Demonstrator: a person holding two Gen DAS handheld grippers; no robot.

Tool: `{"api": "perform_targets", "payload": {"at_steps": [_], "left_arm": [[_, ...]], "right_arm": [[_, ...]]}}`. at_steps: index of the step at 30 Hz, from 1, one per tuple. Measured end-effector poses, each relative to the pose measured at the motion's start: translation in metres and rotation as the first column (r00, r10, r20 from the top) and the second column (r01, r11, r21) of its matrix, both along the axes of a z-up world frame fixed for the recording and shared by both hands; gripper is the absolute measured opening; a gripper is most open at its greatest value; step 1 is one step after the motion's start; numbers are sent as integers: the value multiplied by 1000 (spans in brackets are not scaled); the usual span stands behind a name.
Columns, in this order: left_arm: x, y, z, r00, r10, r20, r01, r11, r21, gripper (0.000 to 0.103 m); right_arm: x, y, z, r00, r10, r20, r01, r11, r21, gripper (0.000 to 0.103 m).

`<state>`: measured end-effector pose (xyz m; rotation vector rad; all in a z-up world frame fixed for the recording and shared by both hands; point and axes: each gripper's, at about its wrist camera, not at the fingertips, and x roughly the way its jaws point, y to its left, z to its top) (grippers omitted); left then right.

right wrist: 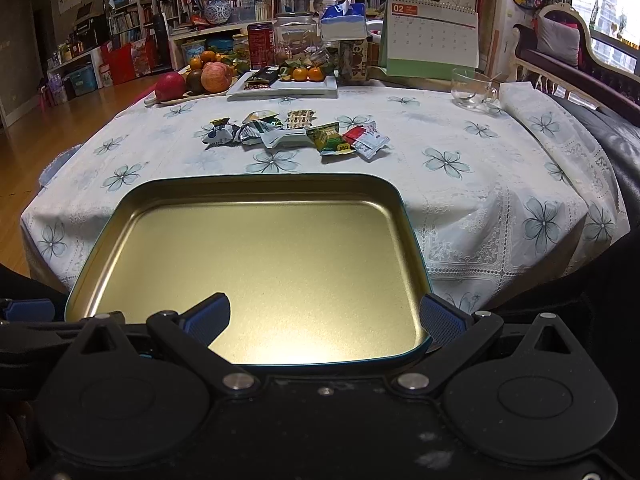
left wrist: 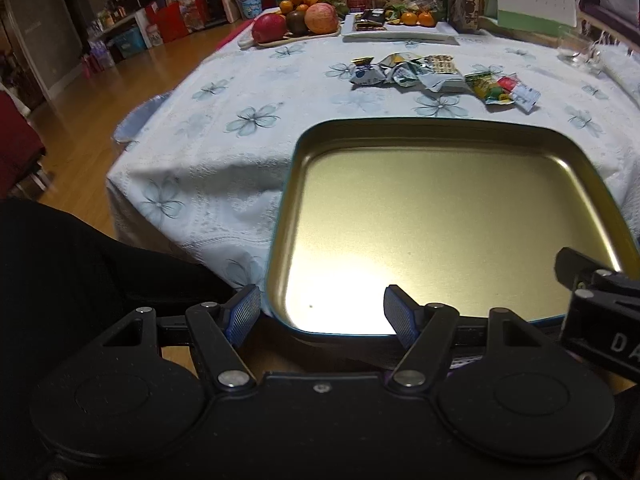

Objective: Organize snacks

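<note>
An empty gold metal tin tray (left wrist: 304,148) (right wrist: 132,196) sits at the near edge of the table. My left gripper (left wrist: 322,312) is open, its fingers on either side of the tray's near left corner. My right gripper (right wrist: 326,320) is open, its fingers on either side of the tray's near right corner; whether they touch the rim I cannot tell. Several wrapped snack packets (left wrist: 432,74) (right wrist: 296,134) lie in a loose row on the tablecloth beyond the tray. The right gripper also shows in the left wrist view (left wrist: 600,292).
At the back stand a fruit board (right wrist: 192,76), a white plate with sweets and oranges (right wrist: 284,84), jars, a tissue box and a calendar (right wrist: 432,36). A glass cup (right wrist: 472,88) stands at the right. A sofa lies right, wood floor left.
</note>
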<state>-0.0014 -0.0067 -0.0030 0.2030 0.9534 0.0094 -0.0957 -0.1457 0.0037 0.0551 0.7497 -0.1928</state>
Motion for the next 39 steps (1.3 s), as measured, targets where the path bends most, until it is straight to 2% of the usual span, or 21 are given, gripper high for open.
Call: {"api": "perform_targets", "payload": {"at_steps": [1,4,6,9,13,17,19,21,26,31,37,39], "left_arm": [[-1,-4,1,1000,-4,5,4,999,49,70],[-7,-11,7,998,-45,48,39,992,118,70],[-7,-13,13,996,-66,56,60,993,103,70],[4,-9,23,997,-74,32,73,997,35,70],[34,-1,41,996,-75,58,79,994,-75,70],[75,3,63,994,-71,82,81,988,-135,70],[100,2,73,993,-69,95,82,986,-145,70],[124,0,77,994,-68,86,80,986,-147,70],[187,-9,73,995,-92,48,97,988,-116,70],[243,-8,58,998,-69,-5,67,979,-191,70],[300,-15,35,994,-44,-103,17,968,-250,66],[314,-18,30,992,-50,-116,19,967,-253,66]], "right_arm": [[0,-1,1,1000,2,-2,-2,1000,8,103],[0,-3,8,1000,0,8,0,1000,13,103],[0,-3,13,1000,4,24,-4,1000,-8,103],[6,-5,20,1000,25,17,-24,999,-29,103],[27,-9,28,998,60,-14,-61,996,-60,101],[63,-17,45,997,77,23,-75,992,-97,100],[86,-24,52,996,80,24,-78,994,-81,100],[115,-37,59,998,61,16,-60,998,-23,100],[184,-71,64,1000,-4,-31,8,993,117,100],[247,-96,56,996,-71,-57,74,995,66,101],[308,-136,26,969,-174,-174,186,981,58,99],[323,-147,17,957,-196,-212,214,975,64,93]]}}
